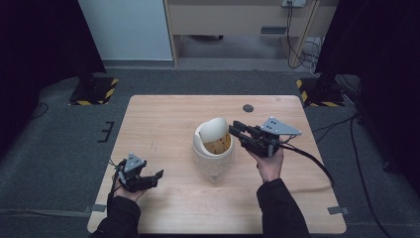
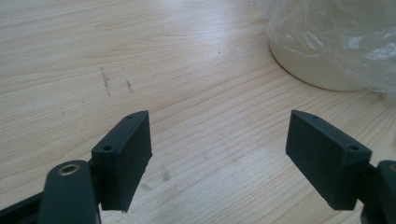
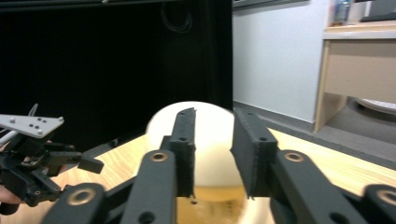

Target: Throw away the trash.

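Two grippers, one small white bin mid-table — from above its domed swing lid sits tipped, and the right gripper reaches its rim; I'd judge the work at the lid barely begun. The left gripper rests well apart, near the table's front edge. Its own view shows jaws spread wide over bare wood, holding nothing. The right gripper view shows jaws narrowed before the dome — whether they pinch it, I cannot tell.
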`<state>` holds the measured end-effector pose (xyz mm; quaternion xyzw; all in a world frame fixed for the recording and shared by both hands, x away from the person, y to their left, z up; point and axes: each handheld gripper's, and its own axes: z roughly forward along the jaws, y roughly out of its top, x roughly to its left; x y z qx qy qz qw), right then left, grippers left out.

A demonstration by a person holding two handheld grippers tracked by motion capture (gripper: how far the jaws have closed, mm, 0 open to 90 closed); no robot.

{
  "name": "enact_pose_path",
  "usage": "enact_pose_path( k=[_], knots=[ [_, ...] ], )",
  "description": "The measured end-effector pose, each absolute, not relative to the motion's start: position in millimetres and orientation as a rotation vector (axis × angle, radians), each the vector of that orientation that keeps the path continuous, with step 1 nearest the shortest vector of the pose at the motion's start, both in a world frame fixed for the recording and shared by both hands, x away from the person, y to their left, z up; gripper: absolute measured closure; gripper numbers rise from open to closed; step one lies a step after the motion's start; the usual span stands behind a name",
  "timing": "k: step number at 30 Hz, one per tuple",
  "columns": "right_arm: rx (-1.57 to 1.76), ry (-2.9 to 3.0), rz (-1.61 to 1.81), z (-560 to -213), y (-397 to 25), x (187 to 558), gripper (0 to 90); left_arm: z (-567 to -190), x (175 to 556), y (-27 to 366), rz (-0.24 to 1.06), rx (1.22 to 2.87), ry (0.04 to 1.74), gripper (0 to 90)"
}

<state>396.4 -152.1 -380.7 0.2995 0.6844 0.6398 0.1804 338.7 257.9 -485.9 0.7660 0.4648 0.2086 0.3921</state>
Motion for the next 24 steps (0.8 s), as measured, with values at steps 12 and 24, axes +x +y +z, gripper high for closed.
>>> enact_pose_path(
  k=[12,24],
  knots=[
    [1.036,1.928,1.627,-390.1,-220.5,392.9,33.1,-491.5,341.3,258.1,0.505,1.975,1.212,18.5],
    [1.231,1.93,1.474,-444.1,-271.0,378.0,12.0,-505.3,348.8,261.9,0.459,2.068,1.267,14.7]
  ],
)
